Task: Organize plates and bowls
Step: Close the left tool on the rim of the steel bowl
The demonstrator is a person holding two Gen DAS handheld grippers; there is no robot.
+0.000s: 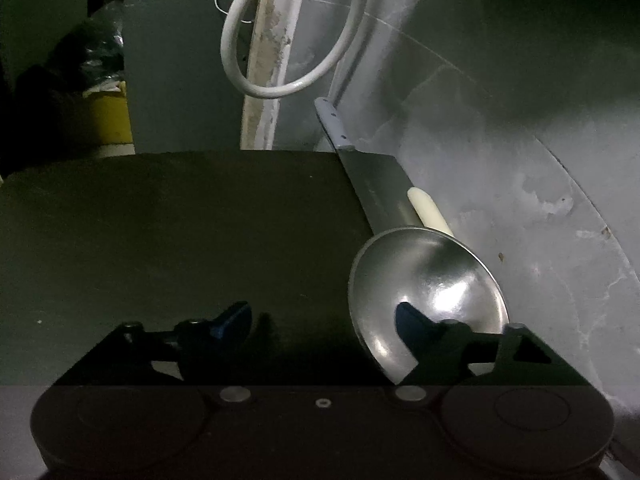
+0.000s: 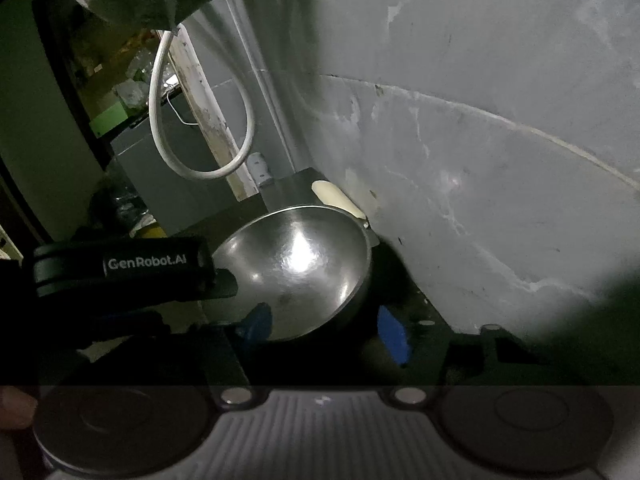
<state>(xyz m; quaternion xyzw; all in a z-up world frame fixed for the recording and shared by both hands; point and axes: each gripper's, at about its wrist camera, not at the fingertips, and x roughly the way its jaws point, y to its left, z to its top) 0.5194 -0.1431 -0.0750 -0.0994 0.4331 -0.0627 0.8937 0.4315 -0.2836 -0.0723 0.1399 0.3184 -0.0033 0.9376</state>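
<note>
A shiny steel bowl (image 1: 430, 292) sits on the dark counter (image 1: 180, 232) close to the grey wall. It also shows in the right wrist view (image 2: 296, 268). My left gripper (image 1: 324, 322) is open, its right fingertip in front of the bowl's inside and its left fingertip over bare counter. My right gripper (image 2: 326, 330) is open, with the bowl's near rim between its blue fingertips; contact is unclear. The left gripper's body (image 2: 120, 266) shows left of the bowl.
A cleaver (image 1: 372, 184) with a pale handle lies behind the bowl along the wall, beside a cream handle (image 1: 426, 210). A white cable loop (image 1: 280, 40) hangs above. The stained wall (image 2: 460, 160) is close on the right. A yellow container (image 1: 108, 120) stands far left.
</note>
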